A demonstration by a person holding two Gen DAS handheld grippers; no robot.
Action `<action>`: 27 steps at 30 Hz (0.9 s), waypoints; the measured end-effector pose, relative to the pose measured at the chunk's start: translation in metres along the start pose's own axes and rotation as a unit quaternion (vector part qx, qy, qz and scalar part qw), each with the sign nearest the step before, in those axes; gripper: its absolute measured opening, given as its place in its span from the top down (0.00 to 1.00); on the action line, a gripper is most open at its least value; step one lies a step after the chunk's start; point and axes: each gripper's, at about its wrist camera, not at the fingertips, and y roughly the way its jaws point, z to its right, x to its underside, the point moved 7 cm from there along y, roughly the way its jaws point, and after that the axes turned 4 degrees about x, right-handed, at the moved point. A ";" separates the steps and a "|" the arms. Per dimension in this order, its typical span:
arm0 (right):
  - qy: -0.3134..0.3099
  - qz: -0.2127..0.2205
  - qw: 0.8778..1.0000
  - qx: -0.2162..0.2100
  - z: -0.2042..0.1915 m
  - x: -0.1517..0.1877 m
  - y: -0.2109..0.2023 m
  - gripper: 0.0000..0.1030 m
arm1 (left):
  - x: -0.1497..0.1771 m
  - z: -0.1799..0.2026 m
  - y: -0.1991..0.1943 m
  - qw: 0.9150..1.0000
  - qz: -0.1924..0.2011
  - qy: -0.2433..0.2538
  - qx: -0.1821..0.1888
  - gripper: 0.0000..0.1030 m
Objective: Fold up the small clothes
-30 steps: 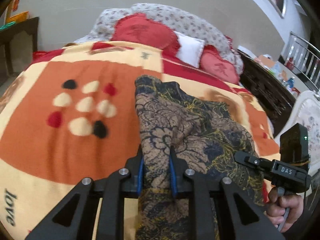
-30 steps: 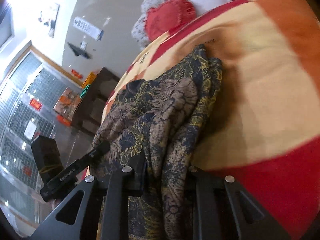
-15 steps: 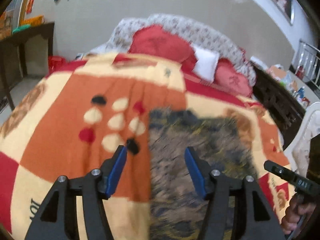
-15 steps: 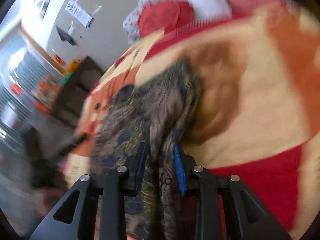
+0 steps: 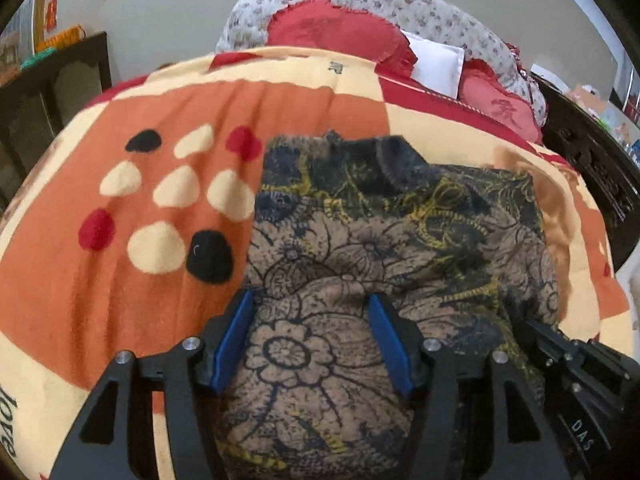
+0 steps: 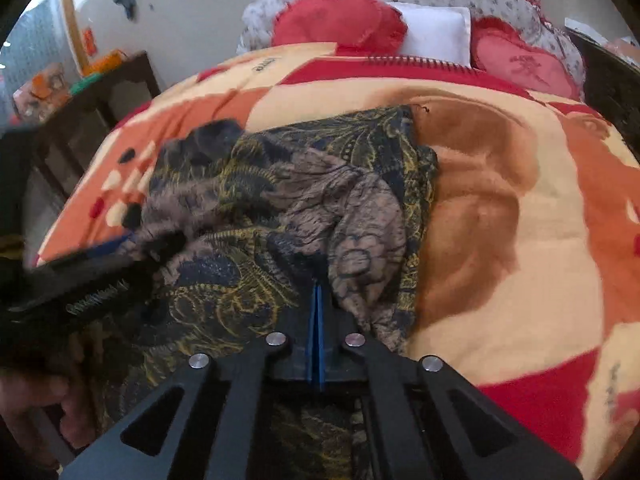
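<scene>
Folding looks partly done: patterned garment (image 5: 384, 240) lies bunched on the bed blanket (image 5: 100, 280), left gripper (image 5: 310, 334) spread wide over it, right gripper (image 6: 317, 304) pressed together, apparently empty, so flattening likely follows.

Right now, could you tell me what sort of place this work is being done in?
Most likely a home bedroom: the patterned garment lies on a bed's fleece blanket, with red cushions and a white pillow at the head.
</scene>
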 end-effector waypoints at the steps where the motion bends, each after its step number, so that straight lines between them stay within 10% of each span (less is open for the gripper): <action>1: 0.005 0.007 1.000 -0.008 0.001 0.001 0.000 1.00 | 0.001 0.001 0.000 1.000 0.003 0.002 -0.001 0.39; 27: 0.000 0.032 0.999 -0.007 0.002 0.008 -0.005 1.00 | -0.003 0.002 0.002 1.000 0.017 0.007 -0.016 0.37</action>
